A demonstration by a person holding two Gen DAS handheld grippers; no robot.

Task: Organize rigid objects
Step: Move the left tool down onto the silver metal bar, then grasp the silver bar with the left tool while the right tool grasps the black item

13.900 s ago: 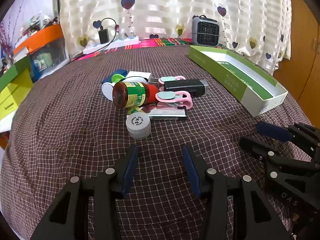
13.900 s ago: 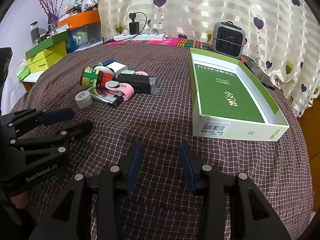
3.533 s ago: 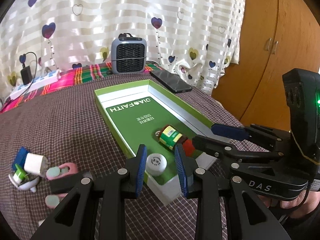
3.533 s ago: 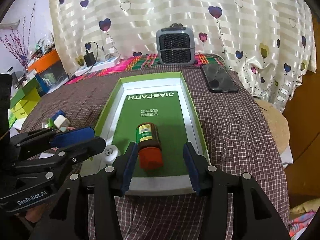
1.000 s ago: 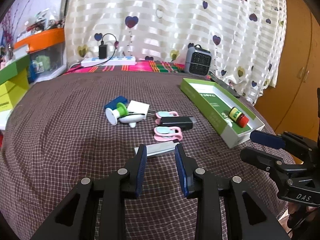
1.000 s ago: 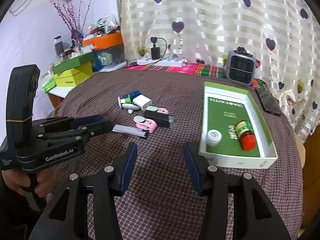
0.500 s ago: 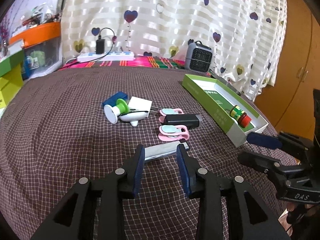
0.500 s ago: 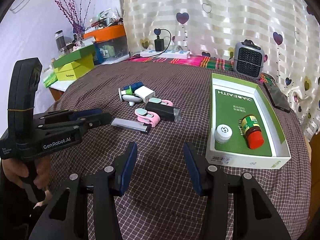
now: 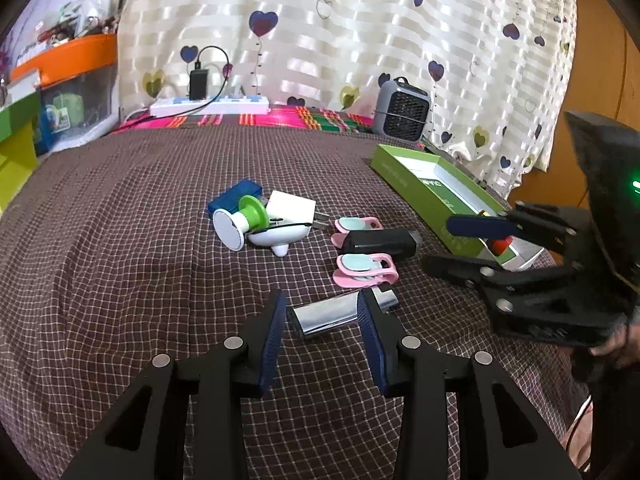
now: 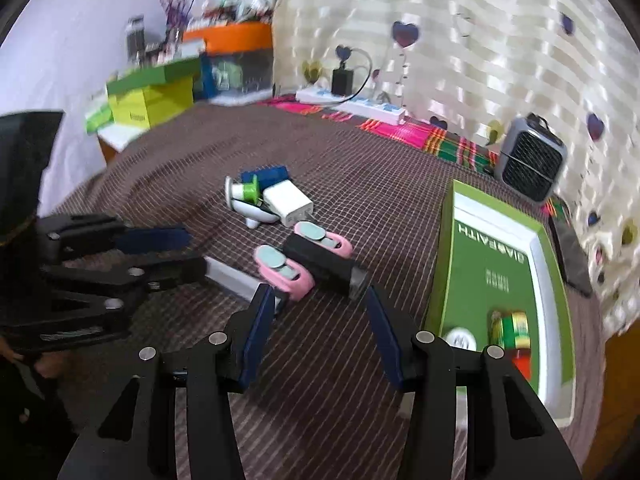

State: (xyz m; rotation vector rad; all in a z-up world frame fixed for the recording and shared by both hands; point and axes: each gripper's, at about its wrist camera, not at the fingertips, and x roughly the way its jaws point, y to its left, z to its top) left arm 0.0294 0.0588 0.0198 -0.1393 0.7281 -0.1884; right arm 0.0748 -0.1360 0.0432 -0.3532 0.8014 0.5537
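My left gripper is open, its fingers either side of a silver flat bar on the checked cloth; the bar also shows in the right wrist view. My right gripper is open and empty, just short of a black box and two pink clips. The green tray on the right holds a red-capped bottle and a white round cap. A white charger, a white-and-green piece and a blue piece lie further back.
A grey mini heater and a power strip stand at the back by the curtain. A phone lies right of the tray. Green and orange boxes stand at the far left.
My left gripper has moved forward and down, so its fingers now straddle the silver bar. My right gripper has swung left and closer to the black box and clips.
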